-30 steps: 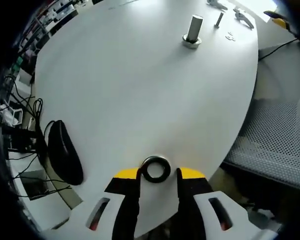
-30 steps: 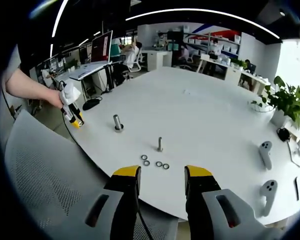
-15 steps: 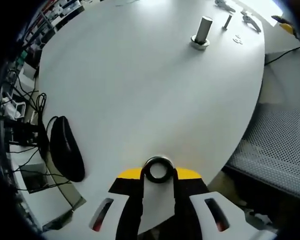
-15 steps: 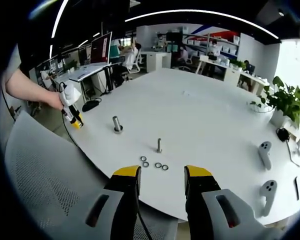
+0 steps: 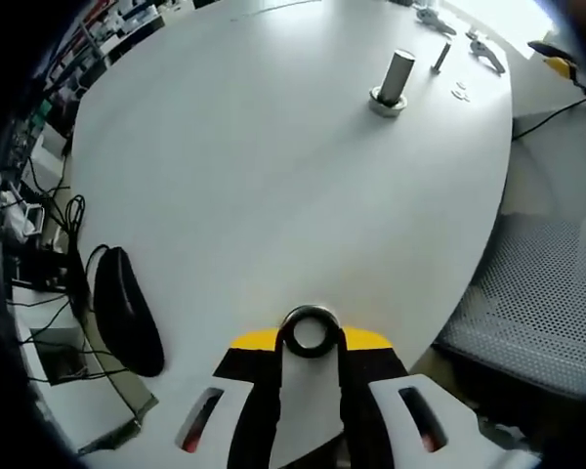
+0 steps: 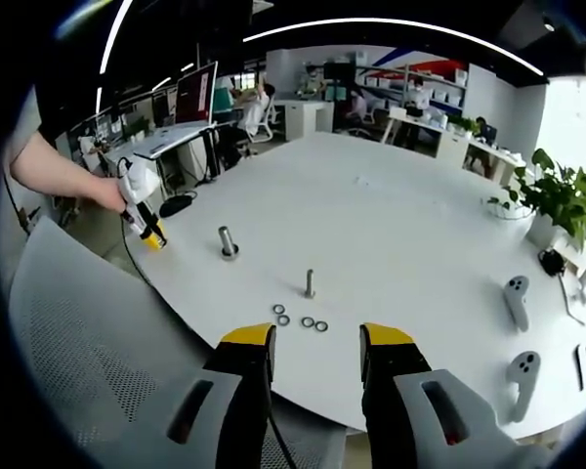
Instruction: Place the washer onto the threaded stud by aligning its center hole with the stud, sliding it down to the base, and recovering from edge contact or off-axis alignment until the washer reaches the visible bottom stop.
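A dark ring-shaped washer (image 5: 291,334) is pinched between the yellow tips of my left gripper (image 5: 310,342), low over the near edge of the white table (image 5: 254,176). The thick threaded stud (image 5: 398,76) stands upright on its hex base far ahead, at the upper right of the left gripper view. In the right gripper view the same stud (image 6: 227,240) stands left of centre, and the left gripper (image 6: 143,225), held by a hand, hovers at the table's edge to its left. My right gripper (image 6: 316,354) is open with nothing between its jaws, well back from the table.
A thin bolt (image 6: 310,283) stands mid-table with several small washers (image 6: 299,319) in front of it. Two white controllers (image 6: 519,299) lie at the right. A black mouse (image 5: 127,313) lies beside the table. A mesh chair (image 6: 88,332) sits close against the table's edge.
A second ago the left jaws stood apart on either side of the washer; they have since shut on it. The left view has shifted slightly. The right gripper has held still.
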